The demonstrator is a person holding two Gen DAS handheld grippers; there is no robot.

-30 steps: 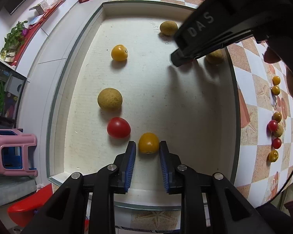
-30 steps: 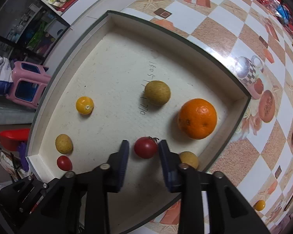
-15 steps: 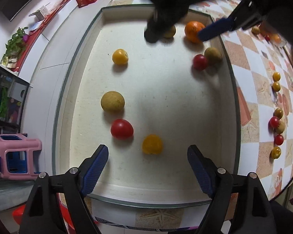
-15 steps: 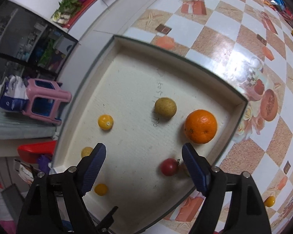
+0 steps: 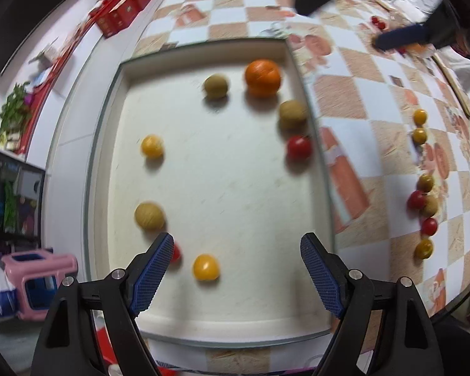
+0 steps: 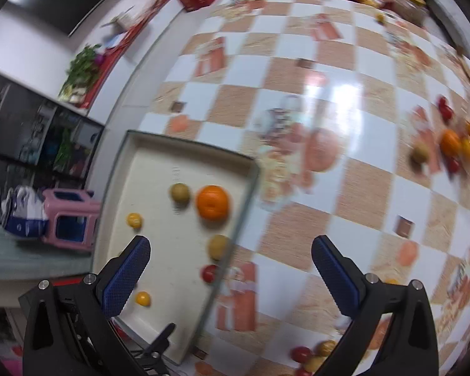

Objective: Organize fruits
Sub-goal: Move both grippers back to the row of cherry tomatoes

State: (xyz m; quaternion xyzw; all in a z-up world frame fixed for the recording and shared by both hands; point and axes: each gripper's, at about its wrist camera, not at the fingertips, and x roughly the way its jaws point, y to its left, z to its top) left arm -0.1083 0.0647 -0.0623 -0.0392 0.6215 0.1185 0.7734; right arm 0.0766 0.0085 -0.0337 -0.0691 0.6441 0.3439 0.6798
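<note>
A cream tray (image 5: 222, 322) holds several fruits: an orange (image 5: 262, 73), brown round fruits (image 5: 215, 86), yellow tomatoes (image 5: 206, 267) and red tomatoes (image 5: 298, 147). My left gripper (image 5: 237, 277) is open and empty above the tray's near end. My right gripper (image 6: 231, 277) is open and empty, raised over the tray's right edge (image 6: 232, 232) and the checkered tablecloth (image 6: 344, 188). A row of small fruits (image 5: 423, 188) lies on the cloth right of the tray. Another cluster of fruits (image 6: 454, 147) lies far right in the right wrist view.
Red boxes (image 5: 122, 15) stand at the table's far left. A pink stool (image 5: 40, 279) stands on the floor left of the table. The right gripper's fingers (image 5: 401, 37) show at the top right of the left wrist view.
Both grippers opened and let go of their fruits, a yellow tomato on the left and a red tomato on the right. Both pulled back; the right one swung right over the tablecloth.
</note>
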